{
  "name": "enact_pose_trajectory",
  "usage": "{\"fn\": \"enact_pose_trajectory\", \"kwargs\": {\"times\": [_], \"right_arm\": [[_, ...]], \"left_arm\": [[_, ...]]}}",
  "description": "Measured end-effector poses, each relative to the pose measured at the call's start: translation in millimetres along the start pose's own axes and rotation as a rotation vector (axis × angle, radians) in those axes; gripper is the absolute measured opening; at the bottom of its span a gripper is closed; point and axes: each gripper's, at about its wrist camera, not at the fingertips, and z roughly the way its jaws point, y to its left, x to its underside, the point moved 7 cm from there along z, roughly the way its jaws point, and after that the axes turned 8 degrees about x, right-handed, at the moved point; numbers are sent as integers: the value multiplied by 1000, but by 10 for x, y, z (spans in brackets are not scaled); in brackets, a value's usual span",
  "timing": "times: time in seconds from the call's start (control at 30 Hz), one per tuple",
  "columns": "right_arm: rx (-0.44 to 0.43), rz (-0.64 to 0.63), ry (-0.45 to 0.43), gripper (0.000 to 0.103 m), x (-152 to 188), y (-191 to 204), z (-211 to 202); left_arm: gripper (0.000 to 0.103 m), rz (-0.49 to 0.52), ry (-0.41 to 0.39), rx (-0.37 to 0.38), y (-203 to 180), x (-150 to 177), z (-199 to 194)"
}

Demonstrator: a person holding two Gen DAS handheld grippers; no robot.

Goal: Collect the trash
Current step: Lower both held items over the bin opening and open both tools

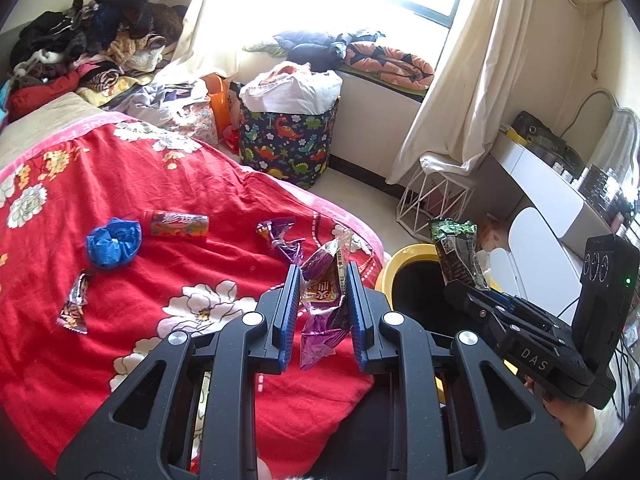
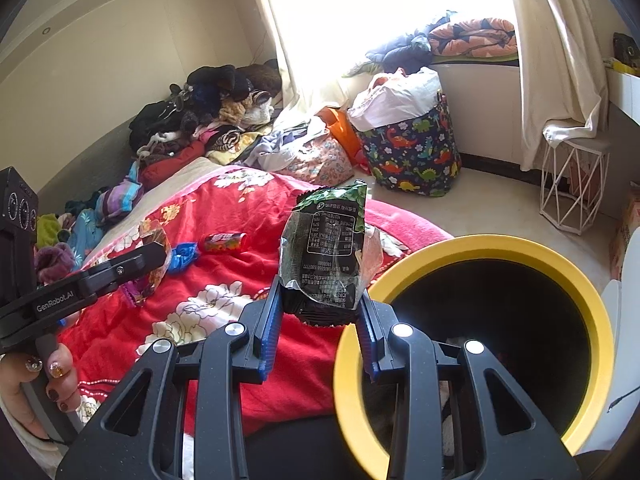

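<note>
A crumpled purple wrapper (image 1: 325, 300) is clamped between the pads of the left gripper (image 1: 323, 280) above the red floral blanket (image 1: 132, 344). A black and green snack bag (image 2: 330, 256) is gripped upright by the right gripper (image 2: 320, 300), just beside the yellow-rimmed bin (image 2: 592, 304). A blue wad (image 1: 113, 242), a red tube wrapper (image 1: 180, 223) and two more wrappers (image 1: 74, 305) are seen lying on the blanket.
</note>
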Motion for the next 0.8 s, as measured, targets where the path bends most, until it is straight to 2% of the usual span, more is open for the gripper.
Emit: {"fn": "enact_pose_trajectory", "kwargs": {"times": [0.8], "right_arm": [[106, 92, -31, 32, -59, -667, -156]], "left_arm": [[17, 60, 40, 70, -500, 55, 291]]}}
